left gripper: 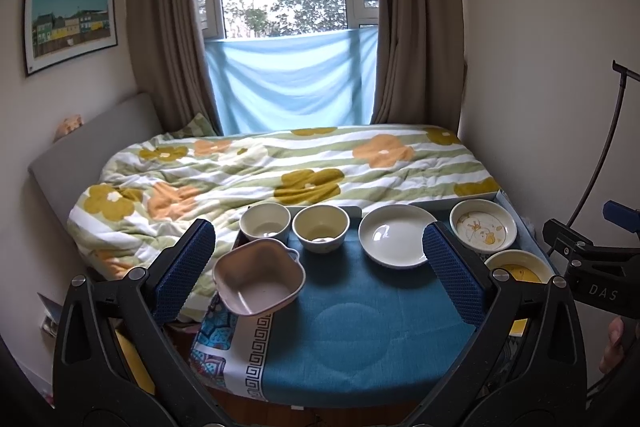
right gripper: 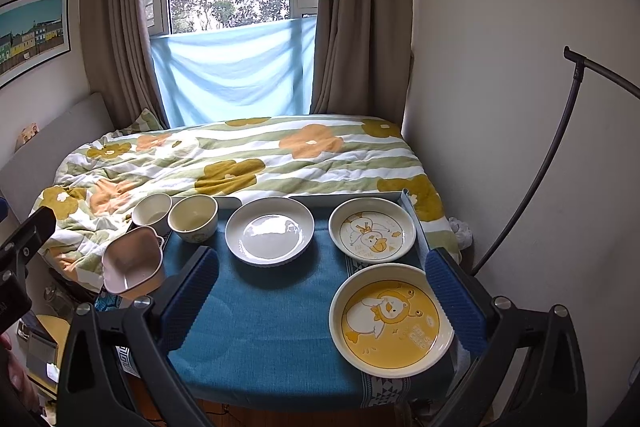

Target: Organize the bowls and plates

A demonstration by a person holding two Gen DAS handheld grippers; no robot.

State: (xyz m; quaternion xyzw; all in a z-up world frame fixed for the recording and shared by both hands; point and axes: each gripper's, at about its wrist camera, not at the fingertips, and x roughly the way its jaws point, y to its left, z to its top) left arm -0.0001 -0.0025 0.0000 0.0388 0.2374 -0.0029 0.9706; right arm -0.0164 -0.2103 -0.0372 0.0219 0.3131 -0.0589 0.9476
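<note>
Glossy glazed plain plate (right gripper: 269,229), matt woven blue tablecloth (right gripper: 264,327)

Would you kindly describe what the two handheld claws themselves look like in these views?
Both look alike. The left claw has black, angular plastic arms with triangular cut-outs and silver round bolts at the joints; its fingers carry dark blue pads with a fine textured grid. The right claw matches. Seen from the left wrist, its black body bears white letters "DAS". No cables or sleeves show.

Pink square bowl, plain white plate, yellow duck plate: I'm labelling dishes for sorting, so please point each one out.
pink square bowl (left gripper: 256,281): left wrist view, inner floor.
plain white plate (right gripper: 269,230): right wrist view, centre well.
yellow duck plate (right gripper: 390,321): right wrist view, printed centre.
</note>
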